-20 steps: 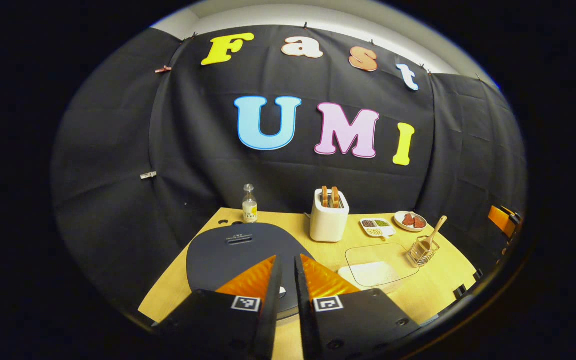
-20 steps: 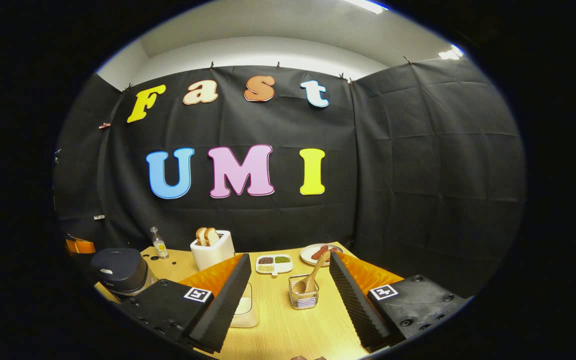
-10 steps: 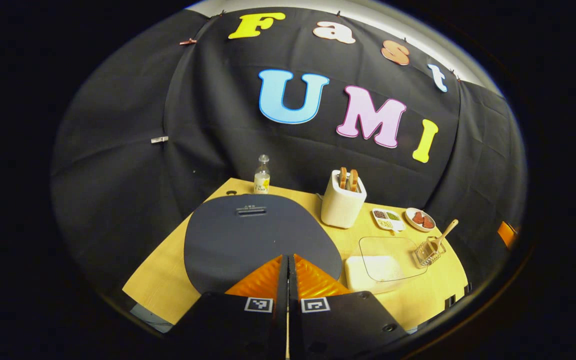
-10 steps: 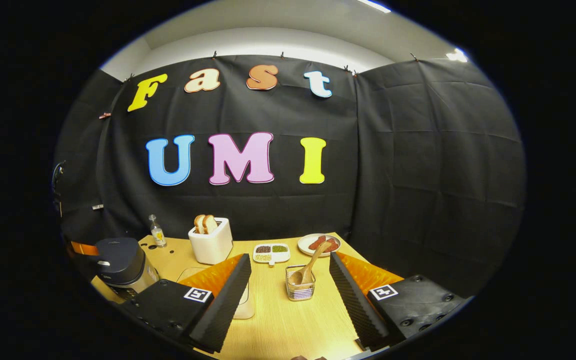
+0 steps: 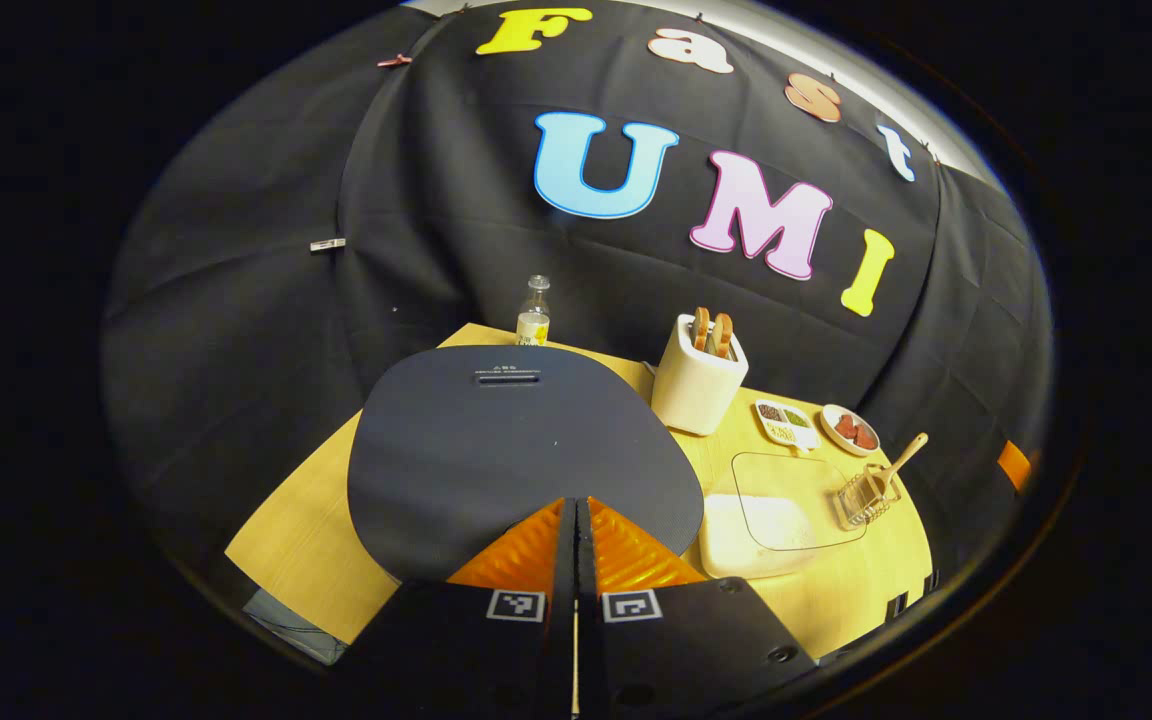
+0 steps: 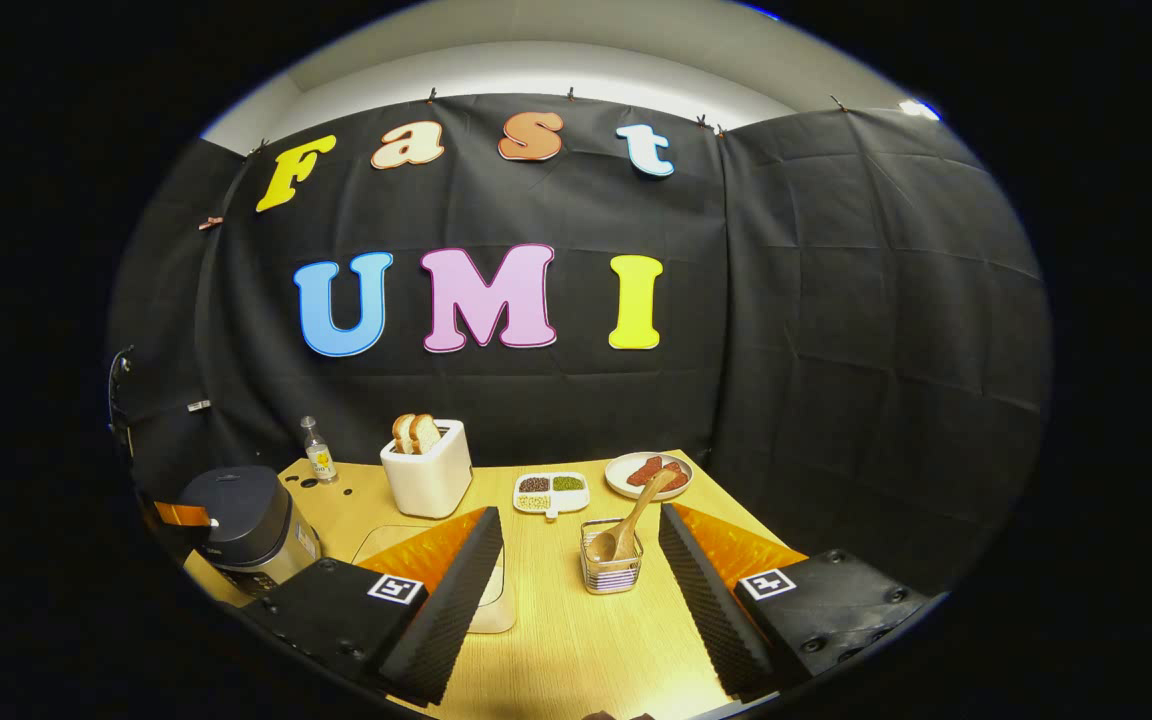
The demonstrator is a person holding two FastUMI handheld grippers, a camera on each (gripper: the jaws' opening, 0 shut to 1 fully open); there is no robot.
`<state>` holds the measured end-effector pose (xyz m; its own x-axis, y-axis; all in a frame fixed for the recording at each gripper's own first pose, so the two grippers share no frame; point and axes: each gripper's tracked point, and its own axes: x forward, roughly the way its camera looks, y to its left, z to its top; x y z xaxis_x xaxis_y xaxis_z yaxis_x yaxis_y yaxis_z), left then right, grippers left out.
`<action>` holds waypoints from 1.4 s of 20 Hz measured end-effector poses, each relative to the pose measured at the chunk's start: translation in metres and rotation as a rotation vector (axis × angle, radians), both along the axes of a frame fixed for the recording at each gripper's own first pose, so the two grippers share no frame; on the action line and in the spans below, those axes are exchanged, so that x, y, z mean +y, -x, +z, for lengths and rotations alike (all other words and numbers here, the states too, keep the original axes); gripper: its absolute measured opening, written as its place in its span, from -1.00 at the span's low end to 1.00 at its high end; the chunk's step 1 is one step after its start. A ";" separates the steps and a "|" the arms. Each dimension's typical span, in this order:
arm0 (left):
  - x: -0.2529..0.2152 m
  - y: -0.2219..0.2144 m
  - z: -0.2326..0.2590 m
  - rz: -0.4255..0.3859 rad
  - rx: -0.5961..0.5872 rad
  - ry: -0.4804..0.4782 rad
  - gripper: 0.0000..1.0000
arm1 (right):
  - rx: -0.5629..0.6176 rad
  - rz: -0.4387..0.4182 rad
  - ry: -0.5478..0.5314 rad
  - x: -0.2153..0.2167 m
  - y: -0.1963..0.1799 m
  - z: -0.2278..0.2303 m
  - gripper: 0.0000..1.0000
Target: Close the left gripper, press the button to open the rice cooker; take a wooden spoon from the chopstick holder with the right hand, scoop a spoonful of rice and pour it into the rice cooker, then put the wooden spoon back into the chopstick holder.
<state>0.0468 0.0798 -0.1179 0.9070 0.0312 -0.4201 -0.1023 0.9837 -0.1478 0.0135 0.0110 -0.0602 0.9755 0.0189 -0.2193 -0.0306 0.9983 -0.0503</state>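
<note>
While the left gripper (fingers pressed together) sits at the closed rice cooker lid's near edge, the right gripper gapes before the chopstick holder, where the wooden spoon stands bowl-down, handle leaning up-right.

Black cloth wall behind a wooden table, white ceiling above.
</note>
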 end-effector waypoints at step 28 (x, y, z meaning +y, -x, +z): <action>-0.077 0.019 0.137 0.186 -0.282 -0.209 0.45 | 0.200 -0.087 -0.198 -0.087 -0.173 -0.083 0.97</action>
